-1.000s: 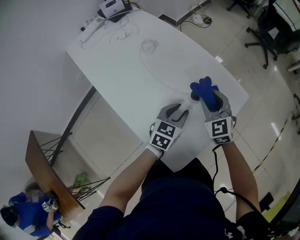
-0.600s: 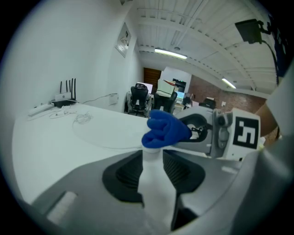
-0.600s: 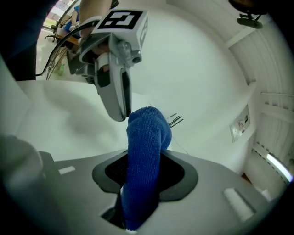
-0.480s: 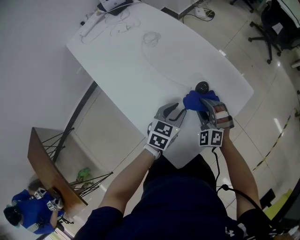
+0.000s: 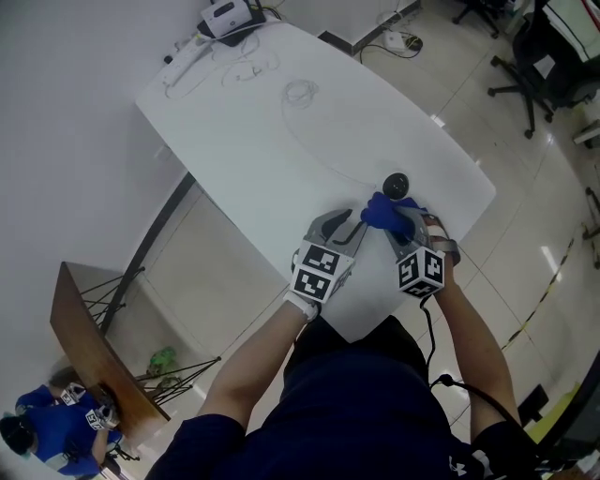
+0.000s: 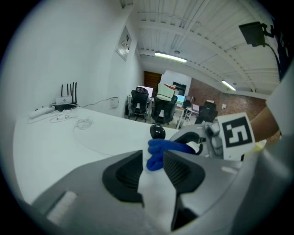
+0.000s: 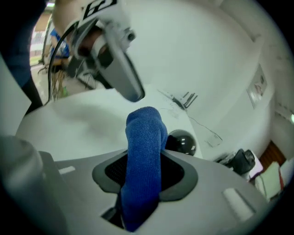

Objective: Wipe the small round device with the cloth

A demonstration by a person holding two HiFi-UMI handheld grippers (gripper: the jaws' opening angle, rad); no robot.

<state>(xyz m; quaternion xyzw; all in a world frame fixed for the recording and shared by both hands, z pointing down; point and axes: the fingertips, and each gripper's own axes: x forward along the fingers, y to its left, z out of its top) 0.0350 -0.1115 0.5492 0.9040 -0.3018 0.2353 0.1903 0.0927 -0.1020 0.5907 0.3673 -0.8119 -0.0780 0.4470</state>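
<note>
The small round black device (image 5: 396, 184) sits on the white table (image 5: 262, 141) near its right edge. A blue cloth (image 5: 384, 214) lies just in front of it, and my right gripper (image 5: 401, 228) is shut on it. In the right gripper view the cloth (image 7: 144, 156) sticks up from between the jaws, with the device (image 7: 181, 141) right behind it. My left gripper (image 5: 349, 225) rests close to the left of the cloth, its jaws a little apart with nothing between them. In the left gripper view the cloth (image 6: 163, 149) and the device (image 6: 157, 132) lie beyond the gripper (image 6: 154, 167).
A white box (image 5: 225, 16) and loose cables (image 5: 300, 92) lie at the table's far end. The table's near edge runs just below both grippers. Office chairs (image 5: 539, 56) stand on the floor to the right, and a wooden panel (image 5: 94, 347) leans at lower left.
The right gripper has rolled and come down and back toward me with the cloth, off the device, which now shows. The left gripper has stayed put.
</note>
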